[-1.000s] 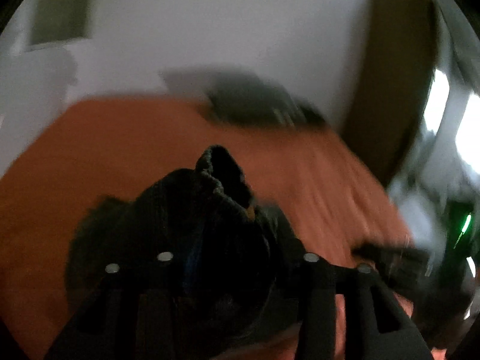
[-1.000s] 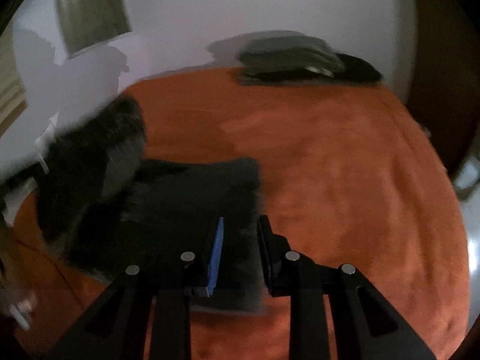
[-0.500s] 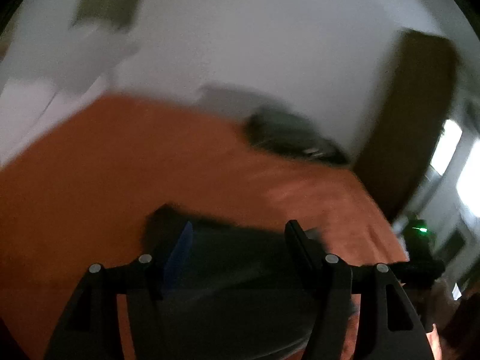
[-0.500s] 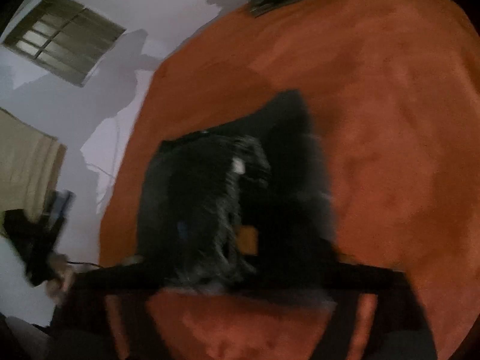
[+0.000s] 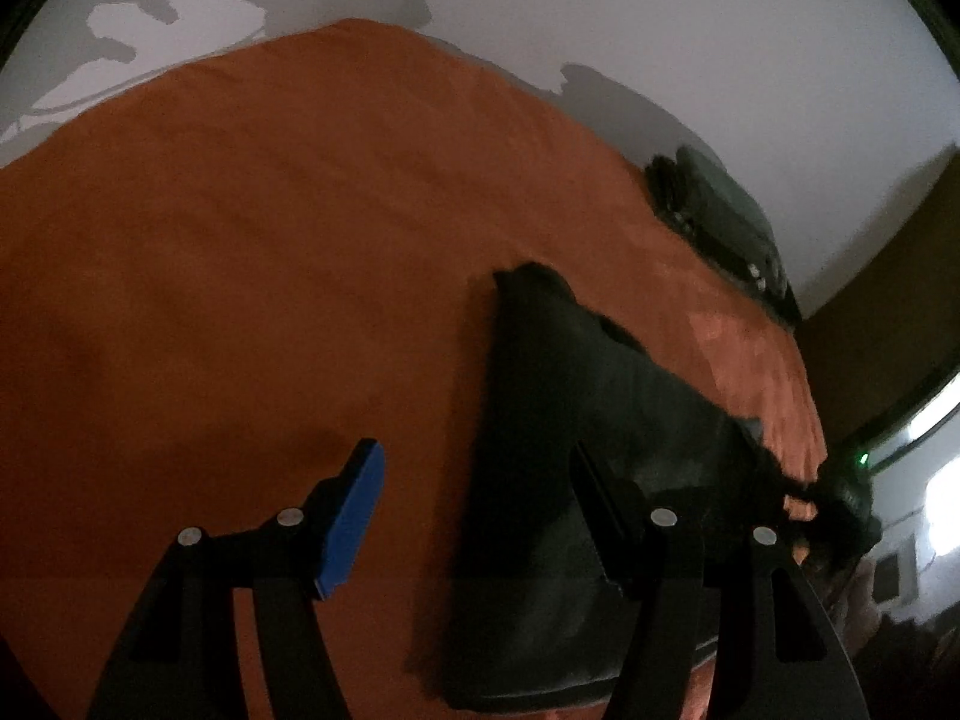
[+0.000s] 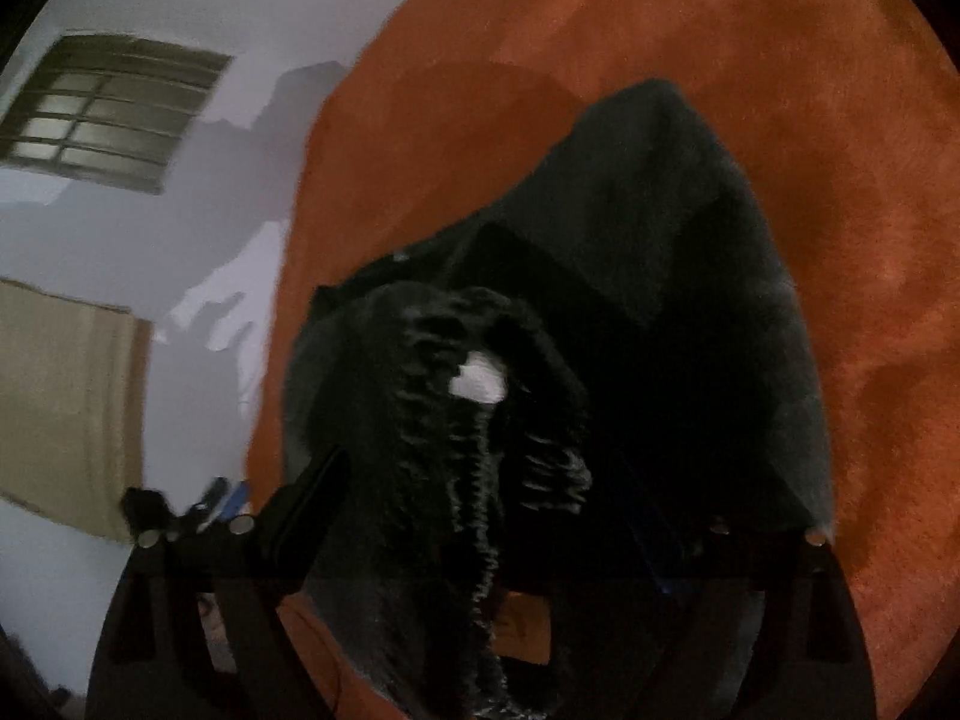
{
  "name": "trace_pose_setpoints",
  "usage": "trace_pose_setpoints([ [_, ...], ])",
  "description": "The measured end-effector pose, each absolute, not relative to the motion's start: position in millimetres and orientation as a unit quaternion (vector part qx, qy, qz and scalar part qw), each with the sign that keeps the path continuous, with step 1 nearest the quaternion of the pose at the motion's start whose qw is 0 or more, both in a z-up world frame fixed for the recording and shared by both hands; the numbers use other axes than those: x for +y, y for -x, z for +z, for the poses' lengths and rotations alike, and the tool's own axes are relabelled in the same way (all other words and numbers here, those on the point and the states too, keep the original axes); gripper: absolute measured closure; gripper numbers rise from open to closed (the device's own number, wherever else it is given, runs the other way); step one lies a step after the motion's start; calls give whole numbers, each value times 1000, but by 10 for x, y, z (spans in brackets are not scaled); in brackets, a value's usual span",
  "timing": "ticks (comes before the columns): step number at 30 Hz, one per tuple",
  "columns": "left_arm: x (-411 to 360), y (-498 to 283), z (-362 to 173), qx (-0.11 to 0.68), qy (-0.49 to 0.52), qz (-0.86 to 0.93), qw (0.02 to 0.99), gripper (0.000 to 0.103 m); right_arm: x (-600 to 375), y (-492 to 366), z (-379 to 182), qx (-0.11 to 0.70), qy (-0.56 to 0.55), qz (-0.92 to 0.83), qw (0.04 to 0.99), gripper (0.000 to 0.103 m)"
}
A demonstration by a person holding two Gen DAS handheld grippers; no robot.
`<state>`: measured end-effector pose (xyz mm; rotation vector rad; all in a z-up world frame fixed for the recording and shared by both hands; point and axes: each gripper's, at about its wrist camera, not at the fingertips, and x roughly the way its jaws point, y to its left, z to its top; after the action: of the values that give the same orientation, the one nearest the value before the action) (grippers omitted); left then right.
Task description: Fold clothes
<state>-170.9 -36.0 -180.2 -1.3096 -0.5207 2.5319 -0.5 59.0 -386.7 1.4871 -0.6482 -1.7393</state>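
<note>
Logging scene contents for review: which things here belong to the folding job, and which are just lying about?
Job: dark garment on the orange bedspread; left gripper, open; right gripper, jaws closing around its ribbed waistband.

Lying about: dark stack by the wall; window.

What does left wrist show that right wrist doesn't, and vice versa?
Left wrist only: the left gripper open, with nothing between its fingers, one finger over the garment; a stack of clothes at the far edge; a green light at right.

Right wrist only: the right gripper, jaws closing, with the garment's gathered waistband and white tag between the fingers; a window.

Both: dark garment, orange cover, white wall.
</note>
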Motion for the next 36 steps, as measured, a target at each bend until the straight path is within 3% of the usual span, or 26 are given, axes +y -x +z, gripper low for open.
trace_pose_setpoints([
  [1,-332,1723,-1838,-172,452,867,123,37,579,-7,-3863,-239,-583,-682,372,75],
  [5,-225,1745,-1943,-154,461,864,135,37,612,-62,-3861,-238,-585,-684,366,74],
  [10,-329,1672,-1983,-159,473,855,139,38,484,11,-3903,-244,-625,-643,370,27],
  [12,-328,1697,-2019,-163,479,851,141,37,385,-33,-3853,-213,-631,-642,381,26],
  [13,-333,1707,-2037,-166,482,849,140,37,328,-72,-3820,-188,-633,-645,385,30],
  [14,-322,1730,-2050,-169,483,848,139,37,279,-97,-3787,-164,-628,-656,387,43],
  [15,-310,1754,-2059,-173,484,846,140,37,275,-135,-3724,-153,-622,-664,387,71],
  [16,-323,1762,-2059,-178,485,845,139,37,270,-174,-3660,-143,-615,-672,387,75],
  [19,-355,1782,-2044,-190,484,843,141,37,382,-321,-3296,-152,-591,-694,382,79],
  [23,-320,1806,-2088,-187,498,834,148,37,450,-492,-2668,-88,-541,-739,391,80],
  [27,-282,1813,-2117,-181,500,835,144,37,648,-253,-2626,-103,-555,-748,348,80],
  [30,-238,1814,-2102,-175,502,835,146,37,879,-75,-3010,-130,-603,-729,299,74],
  [32,-206,1789,-2091,-166,504,836,143,37,1051,-5,-3298,-141,-627,-717,270,57],
  [33,-189,1768,-2082,-160,504,837,141,37,1137,29,-3442,-147,-639,-711,255,54],
  [36,-114,1687,-2036,-131,504,842,140,37,1328,-42,-3273,-180,-624,-720,243,40],
])
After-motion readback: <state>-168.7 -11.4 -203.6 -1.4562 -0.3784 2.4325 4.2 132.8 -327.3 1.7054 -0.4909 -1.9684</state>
